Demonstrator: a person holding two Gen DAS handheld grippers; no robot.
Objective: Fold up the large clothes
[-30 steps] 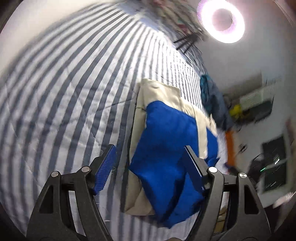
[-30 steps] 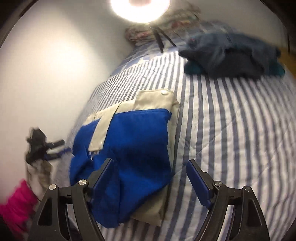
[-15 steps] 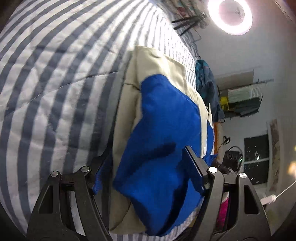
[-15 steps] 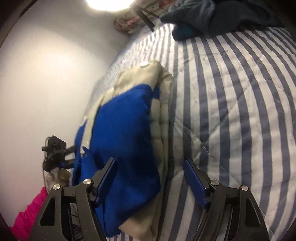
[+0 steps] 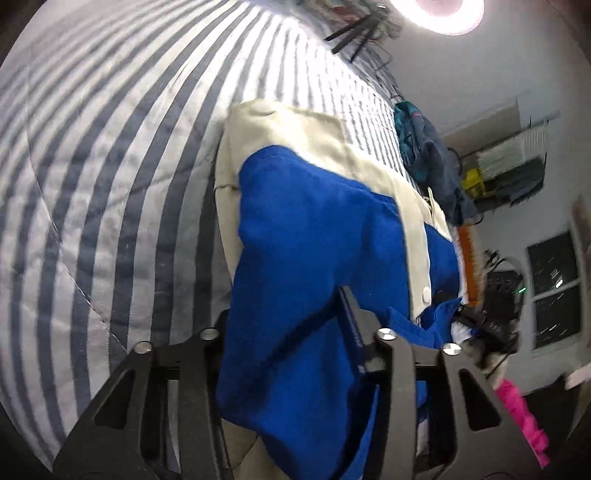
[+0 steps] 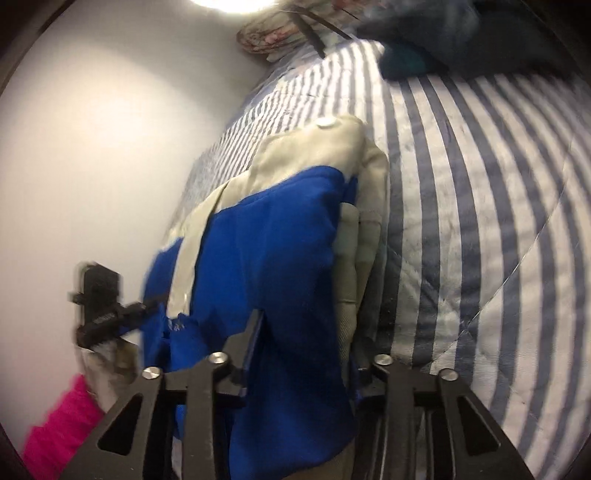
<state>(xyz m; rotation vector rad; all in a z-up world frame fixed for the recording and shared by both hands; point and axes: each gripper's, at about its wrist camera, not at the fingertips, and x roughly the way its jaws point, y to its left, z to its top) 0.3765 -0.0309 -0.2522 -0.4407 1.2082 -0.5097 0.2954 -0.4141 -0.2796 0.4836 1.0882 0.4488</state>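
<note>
A folded blue and beige garment (image 5: pixel 314 229) (image 6: pixel 280 236) lies on the bed's striped quilt (image 5: pixel 110 184) (image 6: pixel 480 221). In the left wrist view my left gripper (image 5: pixel 282 306) is at the garment's near end. Its jaws are closing with the blue layer bunched between them; one finger (image 5: pixel 354 314) presses into the cloth and the other is hidden behind it. In the right wrist view my right gripper (image 6: pixel 308 332) also has its jaws closing, straddling the near edge of the blue and beige layers and pinching them.
A heap of dark blue and teal clothes (image 5: pixel 428 155) (image 6: pixel 443 37) lies farther along the bed. A ring light (image 5: pixel 447 11) glows above. Beyond the bed's edge are a black device (image 6: pixel 99 306), a pink cloth (image 6: pixel 59 424) and a white wall (image 6: pixel 92 147).
Both grippers moved forward and down onto the garment's near end. Their jaws went from wide apart around the cloth to narrow, squeezing it.
</note>
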